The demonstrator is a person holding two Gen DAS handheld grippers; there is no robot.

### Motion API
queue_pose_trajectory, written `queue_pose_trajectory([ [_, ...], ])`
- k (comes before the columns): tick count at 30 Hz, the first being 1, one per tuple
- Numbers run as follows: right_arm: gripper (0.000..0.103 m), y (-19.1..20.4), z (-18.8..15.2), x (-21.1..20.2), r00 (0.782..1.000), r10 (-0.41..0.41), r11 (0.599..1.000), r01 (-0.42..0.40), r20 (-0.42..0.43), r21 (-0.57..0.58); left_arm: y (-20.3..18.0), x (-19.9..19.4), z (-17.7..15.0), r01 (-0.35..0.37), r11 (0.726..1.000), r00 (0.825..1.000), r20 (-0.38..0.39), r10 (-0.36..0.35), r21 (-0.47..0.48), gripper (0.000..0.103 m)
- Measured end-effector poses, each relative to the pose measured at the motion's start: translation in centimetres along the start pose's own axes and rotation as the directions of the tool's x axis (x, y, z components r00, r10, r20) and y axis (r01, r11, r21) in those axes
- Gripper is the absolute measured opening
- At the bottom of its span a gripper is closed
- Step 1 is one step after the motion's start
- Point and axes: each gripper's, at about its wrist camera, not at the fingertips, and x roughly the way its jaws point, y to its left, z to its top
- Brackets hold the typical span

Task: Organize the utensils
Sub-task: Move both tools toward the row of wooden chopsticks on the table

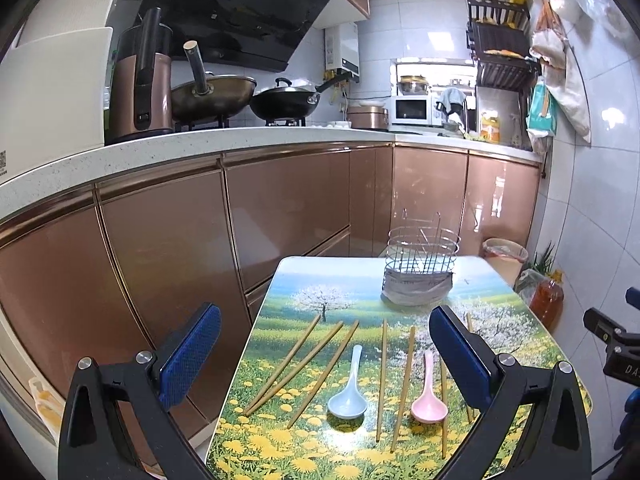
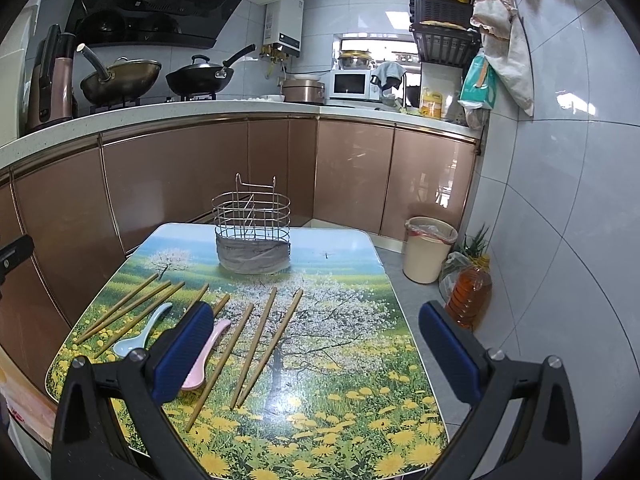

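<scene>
Several wooden chopsticks [image 1: 383, 376] [image 2: 256, 346] lie spread across a small table [image 1: 360, 280] [image 2: 352, 312] printed with a flower meadow. Among them rest a pale blue spoon [image 1: 349, 393] [image 2: 138, 338] and a pink spoon [image 1: 429, 396] [image 2: 206, 354]. A wire utensil holder [image 1: 420, 268] [image 2: 252, 228] wrapped in grey at its base stands empty at the table's far end. My left gripper [image 1: 324, 336] hovers open above the near edge, over the spoons. My right gripper [image 2: 316, 334] is open too, above the table's right half, its left finger hiding part of the pink spoon.
Copper-coloured kitchen cabinets [image 1: 168, 260] run along the left and back under a white counter with woks [image 1: 216, 92] on it. A beige bin [image 2: 428, 248], an oil bottle [image 2: 468, 292] and bagged greens stand on the floor right of the table by the tiled wall.
</scene>
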Motion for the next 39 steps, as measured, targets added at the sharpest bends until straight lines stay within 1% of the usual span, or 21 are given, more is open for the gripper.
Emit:
queue_pose_trajectory([
  [6,0.103,-0.2,0.6,0.0,1.0,0.001,1.0,-0.001,0.003,-0.004,-0.2,0.6,0.7,0.011,1.0,1.0,-0.016,-0.011,0.013,0.103],
  [9,0.103,0.0,1.0,0.3,1.0,0.002,1.0,-0.002,0.001,-0.014,0.0,1.3,0.8,0.023,1.0,0.999,-0.039,-0.023,0.001,0.103],
  [15,0.103,0.3,1.7,1.3,1.0,0.003,1.0,-0.003,-0.005,-0.025,0.6,2.6,1.4,0.019,1.0,0.998,-0.061,-0.021,-0.021,0.103],
  [20,0.103,0.5,2.7,2.1,1.0,0.004,1.0,-0.004,-0.005,-0.028,0.8,3.4,2.1,0.02,0.999,0.998,-0.053,-0.022,-0.028,0.103],
  [21,0.103,0.4,2.5,1.9,1.0,0.004,1.0,-0.004,-0.005,-0.028,0.7,3.5,2.3,0.024,0.999,0.999,-0.049,-0.025,-0.024,0.103],
  [25,0.103,0.3,3.4,2.7,1.0,0.007,1.0,-0.007,-0.01,-0.028,0.6,4.2,2.8,0.047,0.998,0.998,-0.048,-0.049,-0.034,0.103],
  [33,0.103,-0.3,4.7,4.2,1.0,0.0,1.0,-0.001,-0.024,-0.028,0.5,5.9,3.4,0.039,0.999,0.998,-0.041,-0.04,-0.016,0.103],
  [39,0.103,-0.3,5.7,5.0,1.0,-0.002,0.999,0.001,-0.024,-0.035,0.5,6.9,4.1,0.054,0.998,0.998,-0.043,-0.056,-0.026,0.103],
])
